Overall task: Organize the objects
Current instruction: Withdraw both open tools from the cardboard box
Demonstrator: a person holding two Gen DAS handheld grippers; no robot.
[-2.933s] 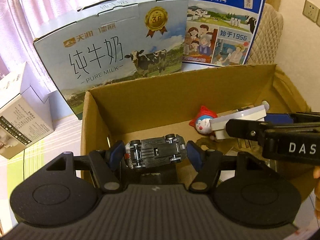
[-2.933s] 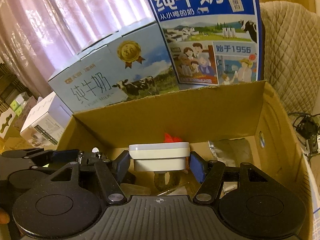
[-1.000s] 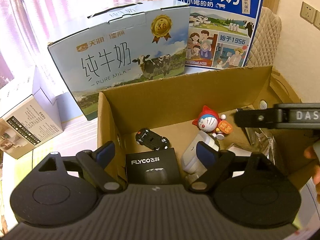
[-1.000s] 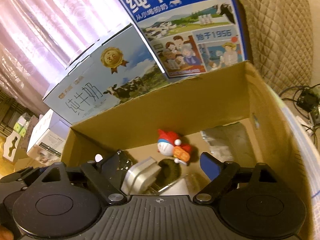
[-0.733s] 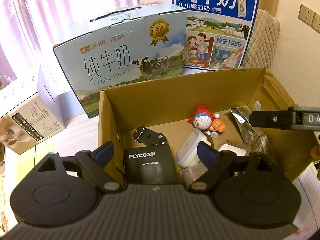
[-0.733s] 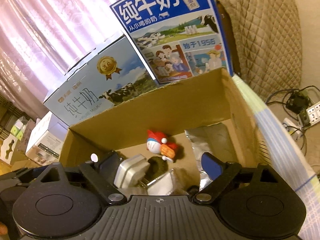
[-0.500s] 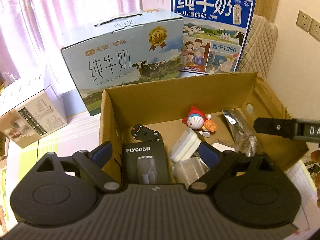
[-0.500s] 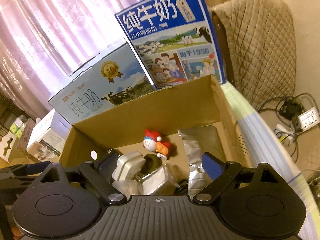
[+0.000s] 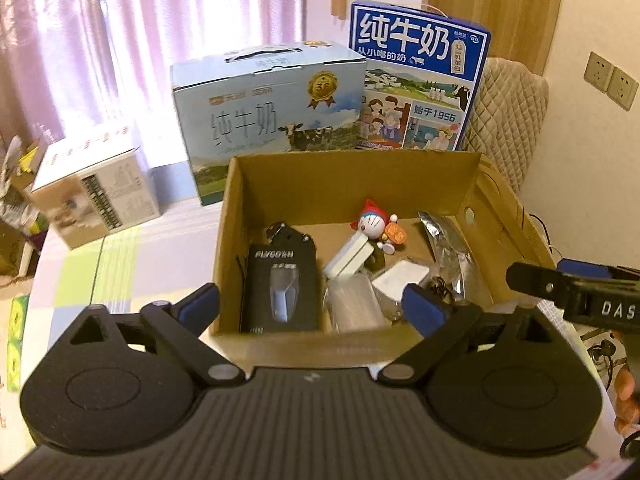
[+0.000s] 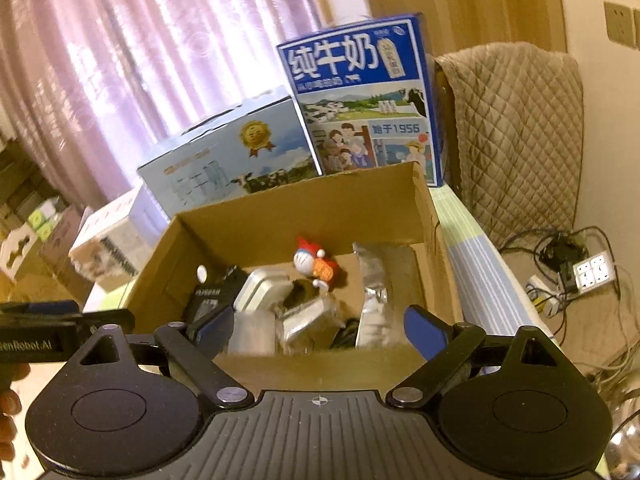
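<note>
Daylight glows through sheer pink curtains (image 9: 132, 40) across the back, with a wooden panel (image 9: 496, 8) beside them. Cream wall (image 9: 600, 20) on the right carries a double socket (image 9: 610, 80), a quilted beige chair back (image 10: 516, 132) stands below, and a power strip (image 10: 592, 272) lies among tangled cables on the floor.

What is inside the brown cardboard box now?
Inside the cardboard box: a black FLYCO box, a toy car, a blue cartoon figure, a white case, a silver foil bag. Anything beneath this pile is covered.
</note>
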